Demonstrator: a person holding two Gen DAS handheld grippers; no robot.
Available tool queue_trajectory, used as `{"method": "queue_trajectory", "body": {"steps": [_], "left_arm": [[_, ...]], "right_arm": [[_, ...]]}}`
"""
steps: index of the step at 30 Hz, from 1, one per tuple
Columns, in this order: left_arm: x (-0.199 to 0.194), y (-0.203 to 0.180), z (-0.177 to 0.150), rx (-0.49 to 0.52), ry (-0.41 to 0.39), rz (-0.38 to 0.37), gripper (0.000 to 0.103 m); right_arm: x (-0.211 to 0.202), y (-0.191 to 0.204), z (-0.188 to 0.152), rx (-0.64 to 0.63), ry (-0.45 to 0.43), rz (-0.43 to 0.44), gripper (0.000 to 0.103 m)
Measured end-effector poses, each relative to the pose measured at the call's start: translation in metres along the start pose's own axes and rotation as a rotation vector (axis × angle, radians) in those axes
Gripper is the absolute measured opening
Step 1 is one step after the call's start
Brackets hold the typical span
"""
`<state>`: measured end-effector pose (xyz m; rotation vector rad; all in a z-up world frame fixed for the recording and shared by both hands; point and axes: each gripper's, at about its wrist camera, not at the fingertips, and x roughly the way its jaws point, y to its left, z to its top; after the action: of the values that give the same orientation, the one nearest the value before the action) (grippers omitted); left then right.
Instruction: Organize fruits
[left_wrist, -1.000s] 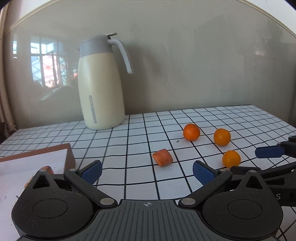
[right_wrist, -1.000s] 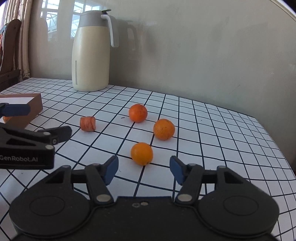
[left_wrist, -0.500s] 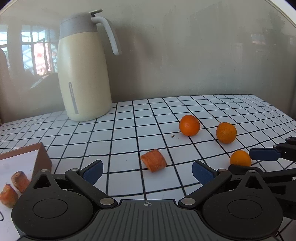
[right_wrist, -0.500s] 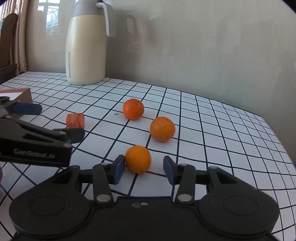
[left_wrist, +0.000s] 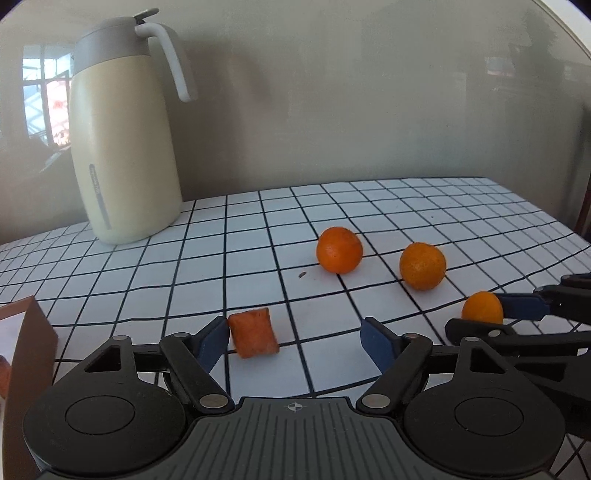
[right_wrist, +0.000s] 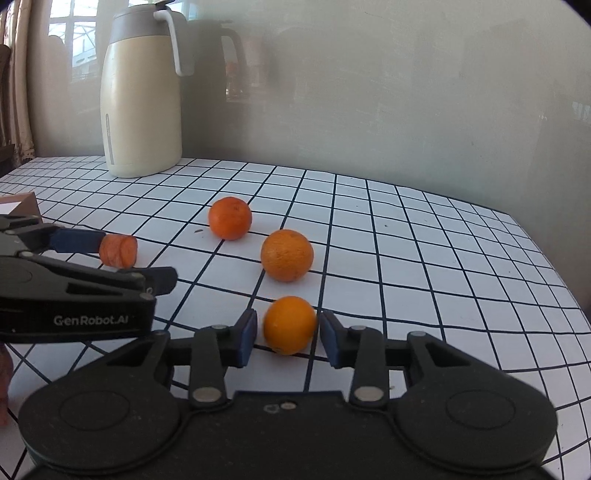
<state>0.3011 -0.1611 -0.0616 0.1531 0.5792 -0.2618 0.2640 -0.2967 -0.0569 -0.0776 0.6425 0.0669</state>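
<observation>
Nearest orange (right_wrist: 290, 325) sitting on the grid tablecloth (right_wrist: 424, 258), right between the blue pads of the right gripper (right_wrist: 288, 338). Closing in on it now, right pad about touching, left pad with a sliver of gap, so not a real grip yet. Over on the left, carrot chunk (left_wrist: 254, 333) lying inside the left gripper (left_wrist: 295, 339), also closing, left pad just beside the chunk, right pad well apart from it.

Stuff that could go sideways, just guessing: round fruit squirting out forward if the pads catch it off-centre, then rolling into the 2 other oranges, the middle one (right_wrist: 287, 254) and the far one (right_wrist: 229, 218), both near. Carrot chunk hugging 1 pad only, so probably getting shoved right before being clamped, maybe tipping or rolling.

Both tools working close together, left tool's fingers near the right tool's orange, so a bump on the lift looks possible.

Further out: cream thermos jug (left_wrist: 125, 147) at the far left by the wall, well clear. Brown box (left_wrist: 29, 332) at the near left edge, close to the left tool, easy to clip.
</observation>
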Motion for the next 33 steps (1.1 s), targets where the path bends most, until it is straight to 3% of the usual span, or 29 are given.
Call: {"method": "queue_trajectory", "body": {"steps": [3,7,10,33], "left_arm": [[0.003,0.0,0.001,-0.008,0.01,-0.003,0.073],[0.007,0.004,0.002,-0.026,0.034,-0.02,0.037],[0.007,0.002,0.002,-0.01,0.031,-0.034,0.026],[-0.042,-0.01,-0.012,0.054,-0.07,-0.03,0.025]], "right_arm": [[-0.001,-0.002,-0.001,0.007,0.002,0.005,0.025],[-0.004,-0.005,-0.002,0.022,0.004,0.019,0.022],[-0.005,-0.004,-0.002,0.024,0.004,0.022,0.021],[-0.028,-0.001,0.0,0.047,-0.036,0.006,0.021]]}}
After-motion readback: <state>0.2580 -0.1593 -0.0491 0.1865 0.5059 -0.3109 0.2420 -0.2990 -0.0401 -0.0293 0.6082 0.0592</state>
